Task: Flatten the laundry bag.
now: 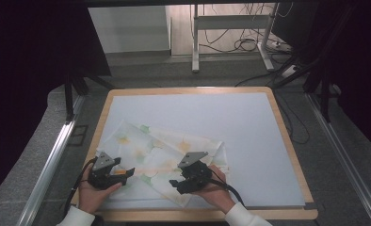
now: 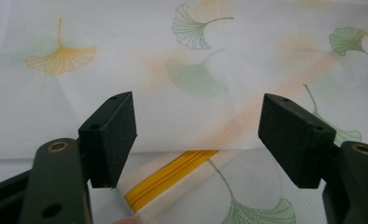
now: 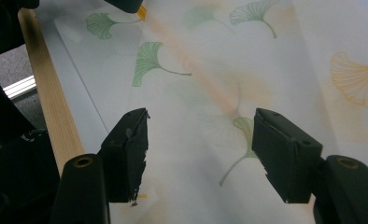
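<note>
2 grippers hover over the cloth (image 1: 165, 155) at the table's (image 1: 278, 127) near-left, both with jaws spread, grasping nothing. You look set to grasp: your left gripper (image 2: 198, 140) faces the yellow zipper (image 2: 173, 175); next, lower and pinch that edge while your right gripper (image 3: 201, 149) takes its side.

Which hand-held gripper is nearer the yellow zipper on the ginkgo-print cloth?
Left. The left hand-held gripper hangs open right over the yellow zipper, which lies between its jaws. The right hand-held gripper, also open, is farther along the ginkgo-print cloth, apart from the zipper.
</note>
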